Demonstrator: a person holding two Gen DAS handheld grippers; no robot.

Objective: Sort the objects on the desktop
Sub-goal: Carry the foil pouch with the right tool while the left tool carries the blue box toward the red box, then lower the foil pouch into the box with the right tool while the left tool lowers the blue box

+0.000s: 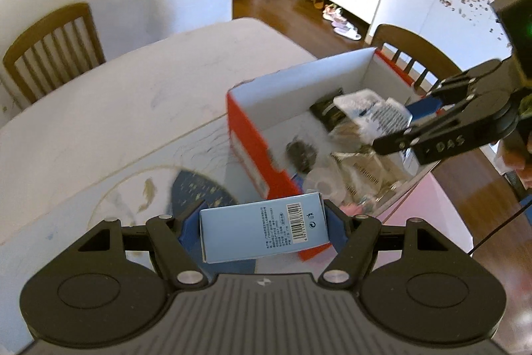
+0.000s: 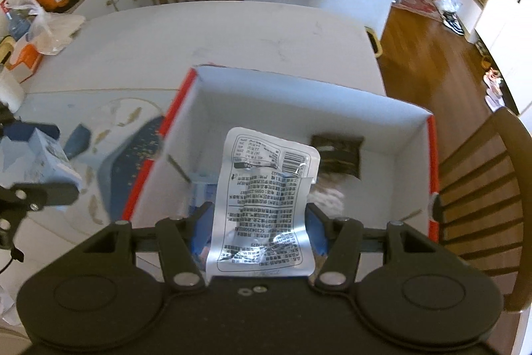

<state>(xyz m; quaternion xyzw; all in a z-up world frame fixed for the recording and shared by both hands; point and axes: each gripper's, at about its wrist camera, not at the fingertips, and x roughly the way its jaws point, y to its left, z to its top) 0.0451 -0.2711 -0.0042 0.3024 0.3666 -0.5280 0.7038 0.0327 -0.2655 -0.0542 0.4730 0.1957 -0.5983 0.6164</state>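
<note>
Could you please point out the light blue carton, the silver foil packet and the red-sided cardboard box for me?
light blue carton [image 1: 262, 230], left wrist view, on its printed face beside the barcode.
silver foil packet [image 2: 262, 205], right wrist view, on the middle of its printed back.
red-sided cardboard box [image 2: 299, 102], right wrist view, on its white inner far wall.

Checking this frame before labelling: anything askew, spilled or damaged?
Nothing spilled or damaged. The left gripper clamps a pale blue carton, slightly tilted; the right gripper holds a crinkled silver foil pouch over the red-and-white cardboard box. Items inside lie jumbled.
</note>
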